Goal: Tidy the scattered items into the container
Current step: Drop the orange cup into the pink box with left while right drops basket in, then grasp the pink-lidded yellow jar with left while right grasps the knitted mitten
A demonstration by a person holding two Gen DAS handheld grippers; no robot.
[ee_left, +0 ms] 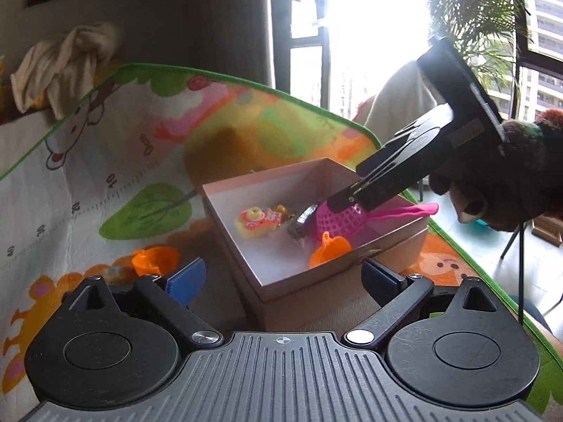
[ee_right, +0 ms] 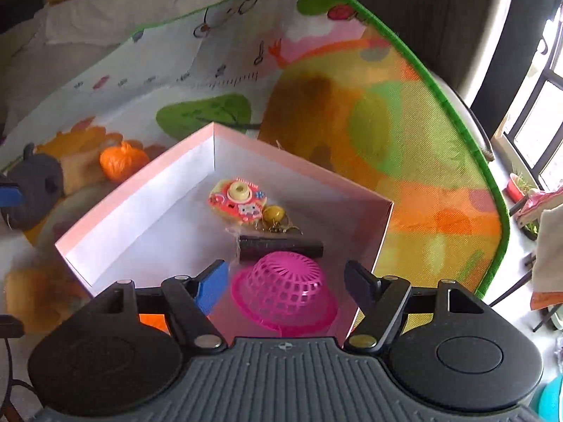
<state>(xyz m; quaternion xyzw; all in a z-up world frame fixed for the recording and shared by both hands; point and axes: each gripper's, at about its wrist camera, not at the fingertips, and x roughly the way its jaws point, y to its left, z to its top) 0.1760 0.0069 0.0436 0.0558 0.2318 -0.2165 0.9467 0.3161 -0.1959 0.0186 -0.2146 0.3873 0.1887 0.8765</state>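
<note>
Bright daylight from tall windows (ee_left: 355,35) falls across a cartoon-printed play mat (ee_left: 105,176) with a green border, which covers the work surface. On the mat stands the container, an open pink box (ee_left: 225,218) with a white interior. Inside it lie a pink mesh strainer (ee_right: 285,299), dome upward in the right wrist view, a dark cylinder (ee_right: 281,246) just beyond it, a small toy camera (ee_right: 237,202) with a yellow keyring charm (ee_right: 274,215) beside it, and an orange toy cup (ee_left: 330,248) near the box's front wall. A second orange cup (ee_left: 155,260) rests on the mat outside the box, to its left in the left wrist view. The left gripper (ee_left: 285,274) hangs in front of the box with its jaws wide apart and nothing between them. The right gripper (ee_right: 286,285), held in a dark-gloved hand (ee_left: 492,190), points down into the box; its jaws stand apart on either side of the strainer without pressing on it. A crumpled cream cloth (ee_left: 63,66) lies beyond the mat.
</note>
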